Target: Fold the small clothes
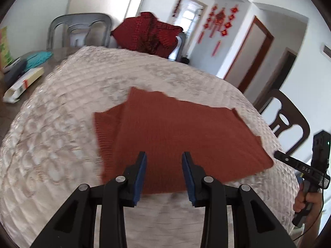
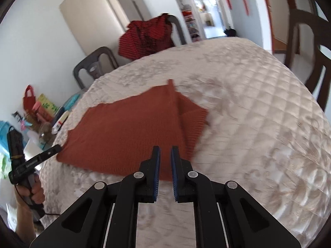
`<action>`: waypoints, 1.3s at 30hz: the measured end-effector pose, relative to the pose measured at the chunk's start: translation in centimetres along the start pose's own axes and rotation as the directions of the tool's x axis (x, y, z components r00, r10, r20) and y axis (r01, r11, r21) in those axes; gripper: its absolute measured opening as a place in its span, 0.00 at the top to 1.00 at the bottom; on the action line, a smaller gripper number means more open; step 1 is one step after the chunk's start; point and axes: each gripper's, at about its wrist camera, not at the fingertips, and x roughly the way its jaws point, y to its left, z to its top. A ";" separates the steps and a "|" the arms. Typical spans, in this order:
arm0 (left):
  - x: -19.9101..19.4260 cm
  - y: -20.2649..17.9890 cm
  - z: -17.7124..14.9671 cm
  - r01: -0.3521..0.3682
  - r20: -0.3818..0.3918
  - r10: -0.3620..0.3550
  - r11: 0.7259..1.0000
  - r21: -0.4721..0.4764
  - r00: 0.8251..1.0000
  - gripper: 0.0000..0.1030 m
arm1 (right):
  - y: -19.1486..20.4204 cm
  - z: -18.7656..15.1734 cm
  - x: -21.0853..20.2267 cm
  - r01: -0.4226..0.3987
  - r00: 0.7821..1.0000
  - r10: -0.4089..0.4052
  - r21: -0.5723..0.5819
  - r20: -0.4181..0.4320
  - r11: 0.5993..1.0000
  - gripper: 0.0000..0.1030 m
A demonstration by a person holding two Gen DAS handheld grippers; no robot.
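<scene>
Basically one rust-brown knit garment [image 1: 175,136] lies flat, partly folded, on the quilted cream cover [image 1: 62,144] of the surface — a ribbed flap sticks out at one side edge. Readable writing: only faint letters on the other tool's black arm, too blurred to make out. Left tongs [image 1: 164,173] hover over the garment's near edge, blue pads [image 1: 140,177] apart, nothing between them. Right tongs [image 2: 165,172] hover over the near edge too, pads with a narrow gap, clamping nothing. Both tools tilt downward toward the cloth. Right hand [image 1: 306,198] grips its black handle at the surface's edge; left hand [image 2: 34,192] does likewise. One red striped garment [image 1: 149,33] is draped on a chair back — three chairs counted. One long white box [image 1: 22,84] lies far left.
</scene>
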 end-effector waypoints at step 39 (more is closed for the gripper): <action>1.6 -2.3 -1.7 -0.170 -0.055 0.174 0.983 0.075 0.983 0.60 | 1.0 -2.2 2.8 0.064 0.995 -0.071 -0.090 -0.073 0.994 0.82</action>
